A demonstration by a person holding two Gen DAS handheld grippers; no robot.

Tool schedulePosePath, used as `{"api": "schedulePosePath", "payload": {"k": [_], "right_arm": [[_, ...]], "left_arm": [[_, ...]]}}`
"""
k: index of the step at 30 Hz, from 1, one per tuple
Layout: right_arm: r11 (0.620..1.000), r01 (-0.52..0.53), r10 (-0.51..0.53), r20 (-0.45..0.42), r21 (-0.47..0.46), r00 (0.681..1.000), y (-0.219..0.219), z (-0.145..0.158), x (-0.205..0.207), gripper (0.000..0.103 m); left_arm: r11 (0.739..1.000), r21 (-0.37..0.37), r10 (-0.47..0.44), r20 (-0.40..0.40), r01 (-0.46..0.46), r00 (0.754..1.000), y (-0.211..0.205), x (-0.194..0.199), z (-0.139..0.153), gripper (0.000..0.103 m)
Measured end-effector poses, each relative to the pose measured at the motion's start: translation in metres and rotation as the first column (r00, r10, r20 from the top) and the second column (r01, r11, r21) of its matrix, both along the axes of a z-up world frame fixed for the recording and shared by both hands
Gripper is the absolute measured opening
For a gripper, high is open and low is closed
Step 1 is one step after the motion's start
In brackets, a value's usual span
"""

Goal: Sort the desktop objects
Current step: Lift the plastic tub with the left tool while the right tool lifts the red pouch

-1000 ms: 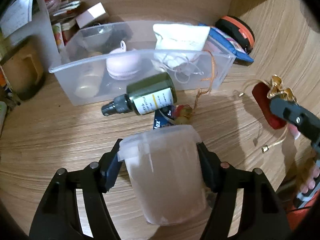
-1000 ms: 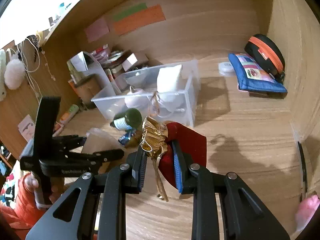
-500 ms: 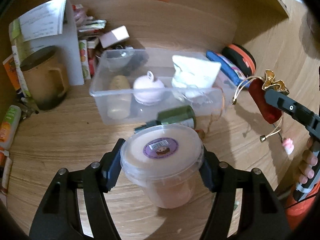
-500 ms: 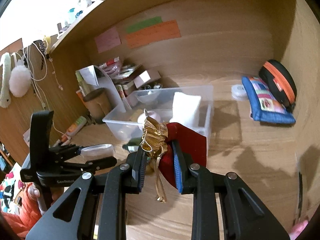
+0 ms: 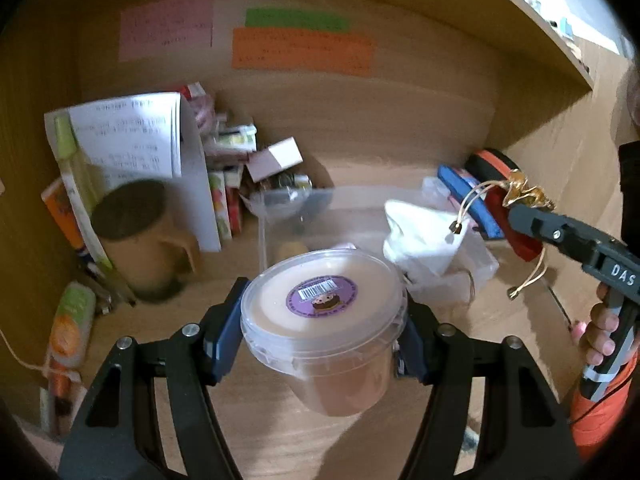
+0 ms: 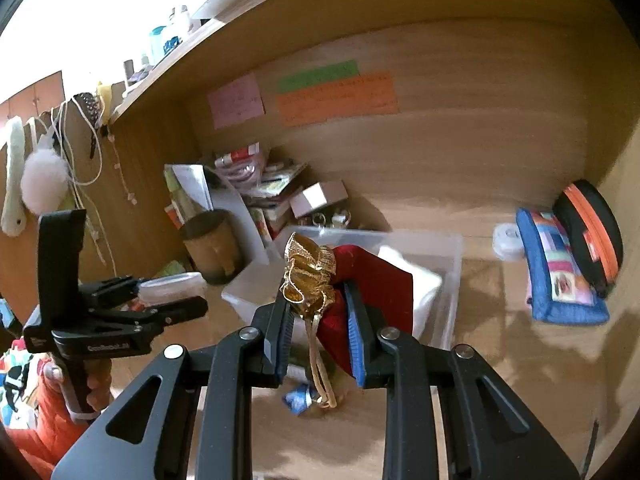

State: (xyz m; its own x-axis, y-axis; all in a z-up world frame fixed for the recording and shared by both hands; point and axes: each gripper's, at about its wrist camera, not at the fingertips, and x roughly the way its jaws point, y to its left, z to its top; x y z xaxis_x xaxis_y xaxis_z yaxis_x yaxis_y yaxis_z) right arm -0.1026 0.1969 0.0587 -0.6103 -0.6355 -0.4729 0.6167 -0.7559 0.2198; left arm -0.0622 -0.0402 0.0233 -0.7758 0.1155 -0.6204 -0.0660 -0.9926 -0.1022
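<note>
While both grippers are carrying loads above the desk, sorting looks partly done. The left gripper (image 5: 322, 332) is clamping a lidded tub (image 5: 322, 320); the right gripper (image 6: 318, 328) is pinching a red pouch (image 6: 376, 288). Farther back, the clear bin (image 6: 450, 280) is already holding a white bag (image 5: 420, 236), while a small blue packet (image 6: 298, 398) is lying loose nearer.

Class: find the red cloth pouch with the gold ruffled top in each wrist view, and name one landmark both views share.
Left wrist view: red cloth pouch with gold ruffled top at the right edge, gripped by the right gripper.
Right wrist view: pouch centre, between the jaws.
Shared landmark: orange paper note on the back wall.
</note>
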Motion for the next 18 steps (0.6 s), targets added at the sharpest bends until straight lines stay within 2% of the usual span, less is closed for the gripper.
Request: {"api": "schedulePosePath", "payload": {"k": [11,18], "right_arm": [[1.0,-0.012,0.011,0.048,0.021,0.999,-0.032,-0.005,-0.051,0.021],[0.997,-0.008,-0.001,0.122,0.073,0.993,-0.056,-0.035,-0.082,0.021]], "left_arm": [[1.0,0.019,-0.001,0.015,0.001,1.0,-0.004,-0.046,-0.004,0.066],[1.0,0.01,0.002,0.045,-0.002,0.999,-0.001,-0.074,-0.019,0.066]]}}
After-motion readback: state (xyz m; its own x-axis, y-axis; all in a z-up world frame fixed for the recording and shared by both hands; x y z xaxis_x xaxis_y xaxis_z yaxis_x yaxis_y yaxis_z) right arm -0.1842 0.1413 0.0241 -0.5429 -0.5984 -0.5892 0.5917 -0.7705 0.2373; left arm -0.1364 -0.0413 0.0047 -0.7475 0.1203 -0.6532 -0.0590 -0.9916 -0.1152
